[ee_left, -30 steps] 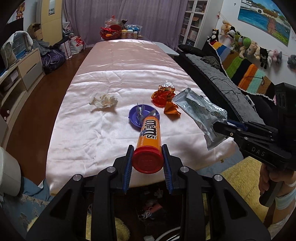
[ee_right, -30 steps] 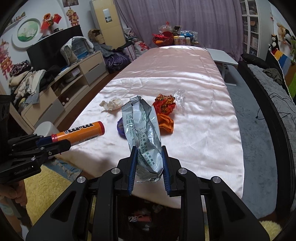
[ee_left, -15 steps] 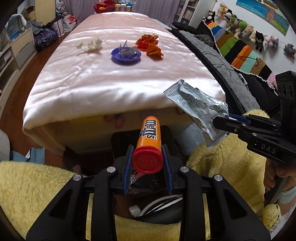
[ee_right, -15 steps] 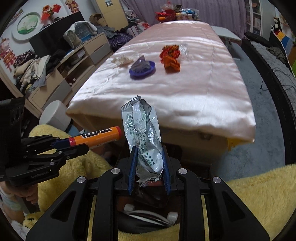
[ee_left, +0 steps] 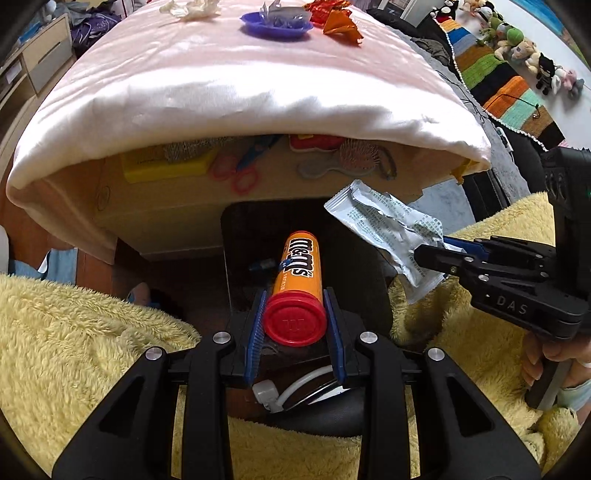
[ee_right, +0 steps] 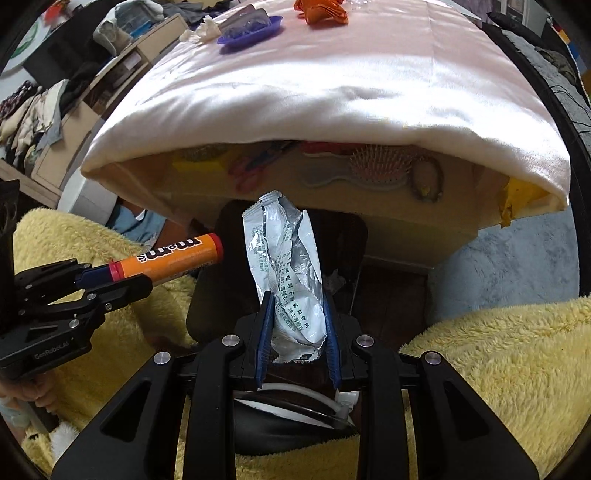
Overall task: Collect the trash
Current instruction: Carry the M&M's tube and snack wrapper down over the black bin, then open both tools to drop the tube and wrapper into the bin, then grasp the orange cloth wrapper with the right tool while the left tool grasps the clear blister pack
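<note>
My left gripper (ee_left: 295, 325) is shut on an orange candy tube (ee_left: 299, 273) with a red cap, held by its capped end and pointing down. My right gripper (ee_right: 297, 328) is shut on a crumpled silver wrapper (ee_right: 284, 258). Both hang over a dark trash bin (ee_left: 251, 229) that stands below the table's front edge. From the left wrist view the right gripper (ee_left: 436, 254) and the wrapper (ee_left: 388, 225) show at the right. The right wrist view has the left gripper (ee_right: 110, 280) and the tube (ee_right: 173, 260) at its left. On the table remain a purple dish (ee_left: 275, 26), orange wrappers (ee_left: 338, 26) and a white tissue (ee_left: 192, 7).
A pink satin cloth (ee_left: 240, 85) hangs over the table. Under its edge a shelf holds scissors (ee_left: 243, 173), a hairbrush (ee_left: 354, 158) and a yellow block (ee_left: 166, 166). Yellow fleece (ee_left: 74, 325) covers a person's legs on either side of the bin. A hand (ee_left: 535, 362) grips the right handle.
Both grippers have sunk and tipped downward, from above the tabletop to below its front edge over the bin. The tube and wrapper stay gripped.
</note>
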The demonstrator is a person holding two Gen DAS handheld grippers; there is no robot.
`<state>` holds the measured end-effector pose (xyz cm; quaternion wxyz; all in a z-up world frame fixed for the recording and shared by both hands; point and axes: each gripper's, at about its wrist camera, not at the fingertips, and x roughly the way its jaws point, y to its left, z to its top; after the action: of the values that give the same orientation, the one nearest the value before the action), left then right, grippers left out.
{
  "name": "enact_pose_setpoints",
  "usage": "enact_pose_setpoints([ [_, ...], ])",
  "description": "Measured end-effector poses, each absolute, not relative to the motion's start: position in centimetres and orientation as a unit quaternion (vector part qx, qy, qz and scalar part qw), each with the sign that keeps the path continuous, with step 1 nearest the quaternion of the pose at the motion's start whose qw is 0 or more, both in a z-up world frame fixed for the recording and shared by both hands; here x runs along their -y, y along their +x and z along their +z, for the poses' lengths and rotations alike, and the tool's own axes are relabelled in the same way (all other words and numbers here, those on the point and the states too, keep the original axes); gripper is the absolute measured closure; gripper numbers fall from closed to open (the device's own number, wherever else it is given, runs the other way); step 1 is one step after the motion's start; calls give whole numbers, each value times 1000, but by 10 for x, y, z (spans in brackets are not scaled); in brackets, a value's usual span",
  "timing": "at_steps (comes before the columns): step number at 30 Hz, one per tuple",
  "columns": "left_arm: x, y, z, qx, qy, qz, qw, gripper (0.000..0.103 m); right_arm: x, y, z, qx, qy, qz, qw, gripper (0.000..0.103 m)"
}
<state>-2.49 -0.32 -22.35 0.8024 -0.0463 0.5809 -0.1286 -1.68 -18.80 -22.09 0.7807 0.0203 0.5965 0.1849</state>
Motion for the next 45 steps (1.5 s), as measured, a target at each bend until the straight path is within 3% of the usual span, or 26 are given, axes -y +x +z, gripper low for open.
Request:
enact_pose_setpoints([
  [6,4,-21,-238,-596,-36,-131,792,74,188,-11,-229,-600,30,178,779,74],
  [9,5,-21,-241,-602,-37,-132,787,74,189,-8,-230,-602,44,182,776,68],
  [11,6,-21,-242,-605,-39,-135,784,73,190,-6,-231,-602,49,181,776,57],
  [23,-5,-16,-215,-574,-56,-120,808,32,206,7,-202,-572,75,158,802,36],
  [28,-15,-6,-182,-537,-65,-114,833,25,212,18,-169,-535,82,161,825,31],
  [41,-23,71,-132,-501,-59,-98,858,23,206,111,-126,-493,75,157,852,31],
  [45,-27,98,-128,-494,-52,-89,863,23,197,136,-132,-494,73,159,851,42],
])
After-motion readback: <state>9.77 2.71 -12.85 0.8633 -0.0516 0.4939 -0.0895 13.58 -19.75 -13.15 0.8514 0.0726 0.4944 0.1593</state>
